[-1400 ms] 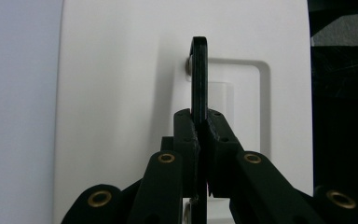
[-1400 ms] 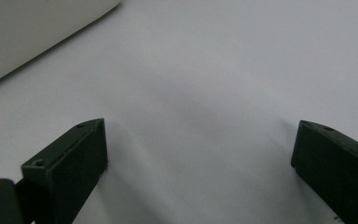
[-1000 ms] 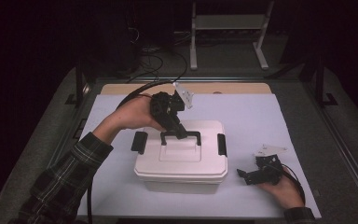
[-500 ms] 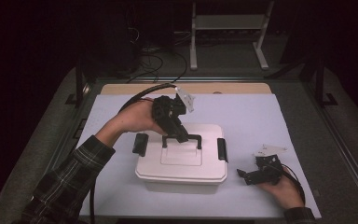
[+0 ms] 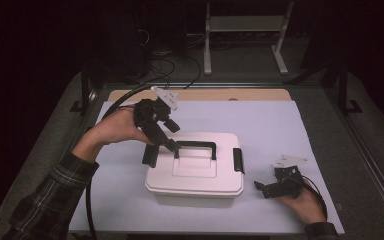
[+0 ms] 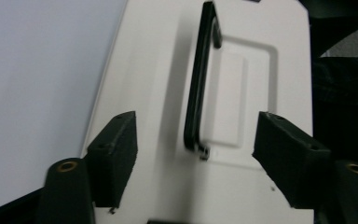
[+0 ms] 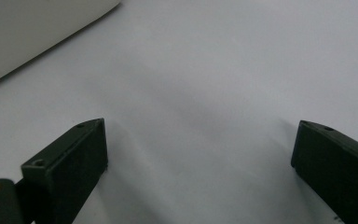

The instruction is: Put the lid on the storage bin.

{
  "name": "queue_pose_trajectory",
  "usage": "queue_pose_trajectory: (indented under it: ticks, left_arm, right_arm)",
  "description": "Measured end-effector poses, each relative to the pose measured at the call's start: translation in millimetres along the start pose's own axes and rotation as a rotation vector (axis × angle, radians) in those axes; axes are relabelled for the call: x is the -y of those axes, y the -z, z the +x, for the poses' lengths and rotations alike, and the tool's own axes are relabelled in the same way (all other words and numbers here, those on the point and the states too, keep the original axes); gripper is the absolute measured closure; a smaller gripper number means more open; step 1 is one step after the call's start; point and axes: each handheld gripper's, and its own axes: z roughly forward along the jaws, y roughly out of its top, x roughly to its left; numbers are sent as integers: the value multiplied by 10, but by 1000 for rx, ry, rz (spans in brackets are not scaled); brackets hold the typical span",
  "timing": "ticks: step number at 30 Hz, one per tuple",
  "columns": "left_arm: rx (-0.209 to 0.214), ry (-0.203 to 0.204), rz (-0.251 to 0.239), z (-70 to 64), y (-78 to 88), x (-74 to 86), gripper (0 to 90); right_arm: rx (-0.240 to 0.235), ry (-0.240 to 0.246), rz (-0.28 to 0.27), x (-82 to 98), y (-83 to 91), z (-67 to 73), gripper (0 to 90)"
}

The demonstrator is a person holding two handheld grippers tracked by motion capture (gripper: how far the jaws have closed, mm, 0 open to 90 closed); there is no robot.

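A white lidded box (image 5: 195,172) stands in the middle of the sheet, with a black handle (image 5: 196,147) on its lid and a black latch (image 5: 238,160) at each end. My left gripper (image 5: 169,136) hovers at the handle's left end. Its jaws have just been opening, and they stand apart with no pad touching the handle. In the left gripper view the lid (image 6: 242,70) and the handle (image 6: 196,93) lie ahead of the open left gripper (image 6: 196,154). My right gripper (image 5: 263,190) rests on the sheet right of the box, open and empty (image 7: 198,163).
A pale sheet (image 5: 290,130) covers the table, with a wooden board (image 5: 260,94) along its back edge. Behind the table stand a metal frame (image 5: 240,35) and loose cables (image 5: 170,65). The left gripper's cable (image 5: 87,200) trails along the left side.
My left gripper was shut on the handle near its middle. It has opened, let go and moved left to the handle's end. The right gripper and the box have stayed put.
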Motion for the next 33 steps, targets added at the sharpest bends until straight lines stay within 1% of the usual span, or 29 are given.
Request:
queue_pose_trajectory:
  ticks: [5, 8, 10, 12, 14, 15, 18, 21, 22, 23, 25, 26, 27, 28, 29, 30, 31, 32, 33]
  left_arm:
    - [-65, 37, -23, -17, 132, 287, 191]
    - [-94, 67, -33, -20, 192, 451, 161]
    - [-114, 93, -43, -25, 233, 595, 155]
    - [-136, 110, -50, -31, 262, 706, 142]
    - [-155, 132, -71, -41, 294, 834, 137]
    - [-165, 149, -79, -50, 316, 912, 134]
    - [-195, 178, -98, -75, 335, 1096, 134]
    - [-227, 204, -106, -101, 322, 1277, 131]
    - [-232, 215, -111, -111, 312, 1338, 131]
    - [-232, 215, -111, -111, 312, 1338, 131]
    - [-257, 243, -119, -140, 260, 1553, 131]
    - [-257, 243, -119, -140, 260, 1553, 127]
    - [-273, 264, -123, -152, 217, 1673, 125]
    - [-273, 264, -123, -152, 217, 1673, 125]
    - [-298, 284, -124, -164, 165, 1786, 125]
    - [-298, 284, -124, -164, 165, 1786, 125]
    - [-325, 303, -122, -176, 116, 1886, 125]
    - [-325, 303, -122, -176, 116, 1886, 125]
    - [-368, 316, -119, -189, 64, 1977, 125]
  right_arm:
    - [0, 0, 0, 0, 0, 0, 30]
    - [0, 0, 0, 0, -1, 1, 30]
    - [0, 0, 1, 0, 0, 0, 30]
    - [1, 1, 0, 0, -1, 0, 30]
    - [2, 2, 1, 0, -1, -1, 30]
    - [1, 3, 1, 0, 0, -2, 30]
    - [1, 3, 0, 1, -1, -1, 30]
    - [1, 3, 1, 1, -1, -1, 30]
    - [1, 2, 1, 0, -1, 0, 30]
    - [1, 2, 1, 0, -1, 0, 30]
    - [1, 2, 1, 0, -1, 0, 30]
    - [1, 2, 1, 0, -1, 0, 30]
    - [1, 2, 1, 0, -1, 1, 30]
    - [1, 2, 1, 1, -1, 1, 30]
    - [1, 2, 1, 1, -1, 0, 30]
    - [1, 2, 1, 1, -1, 0, 30]
    - [1, 2, 1, 0, -1, 1, 30]
    - [1, 2, 1, 1, -1, 1, 30]
    - [1, 2, 1, 0, -1, 1, 30]
